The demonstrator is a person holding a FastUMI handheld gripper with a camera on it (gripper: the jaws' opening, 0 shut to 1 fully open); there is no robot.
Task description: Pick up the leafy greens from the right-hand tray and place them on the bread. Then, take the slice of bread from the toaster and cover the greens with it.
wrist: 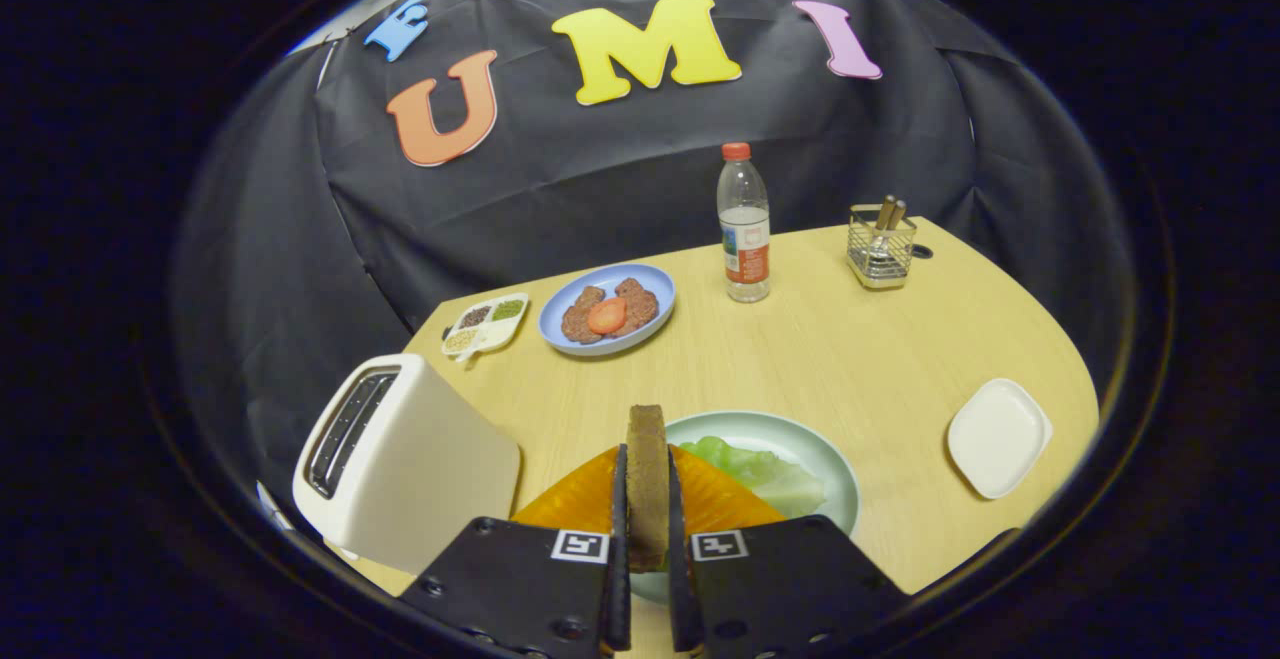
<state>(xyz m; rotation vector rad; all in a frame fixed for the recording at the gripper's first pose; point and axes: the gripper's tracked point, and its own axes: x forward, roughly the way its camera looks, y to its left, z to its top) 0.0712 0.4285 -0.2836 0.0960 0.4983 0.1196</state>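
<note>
My gripper (646,459) is shut on a brown slice of bread (647,484), held upright and edge-on between both fingers. Right under it sits a pale green plate (830,464). On that plate lies an orange ridged piece (715,504), spreading to both sides of the fingers. Pale leafy greens (765,469) rest against the orange piece on its right side, just beyond the right finger. The white toaster (400,459) stands left of the fingers, its slots facing up and looking empty.
A small white square tray (998,436) lies to the right on the wooden table (850,359). Farther back are a blue plate (560,309) with brown patties and a red slice, a seasoning dish (487,323), a water bottle (744,224) and a wire cutlery basket (880,247).
</note>
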